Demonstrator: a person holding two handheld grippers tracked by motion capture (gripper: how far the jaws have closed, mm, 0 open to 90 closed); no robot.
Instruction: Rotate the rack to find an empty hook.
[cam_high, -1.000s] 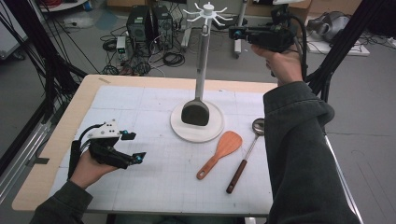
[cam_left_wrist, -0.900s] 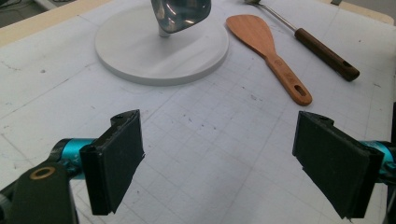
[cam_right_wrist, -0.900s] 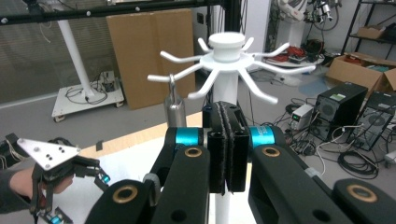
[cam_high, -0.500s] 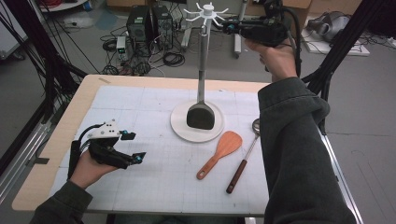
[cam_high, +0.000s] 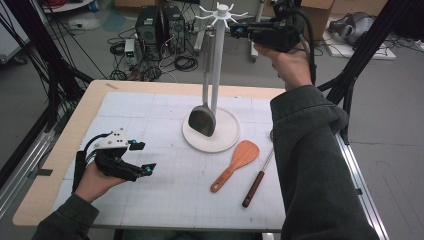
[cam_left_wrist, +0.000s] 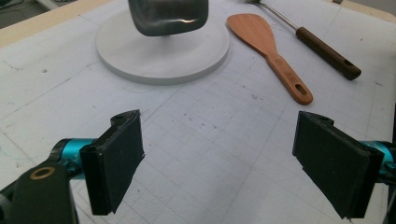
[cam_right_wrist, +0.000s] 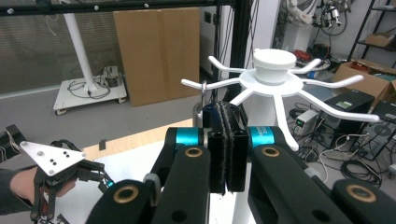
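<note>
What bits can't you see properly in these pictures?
- Metal spatula handle top: in the right gripper view the shut right gripper blocks where it meets the rack hook.
- Spatula handle: cut off by the top edge in the left gripper view.
- Dark-handled utensil head: in the high view the person's sleeve covers it.
- Wooden spatula: fully seen, nothing hidden.
- Left gripper: open over bare table.

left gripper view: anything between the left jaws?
No: the left gripper has its jaws standing wide apart over bare gridded mat, with the wooden spatula lying well beyond them.
</note>
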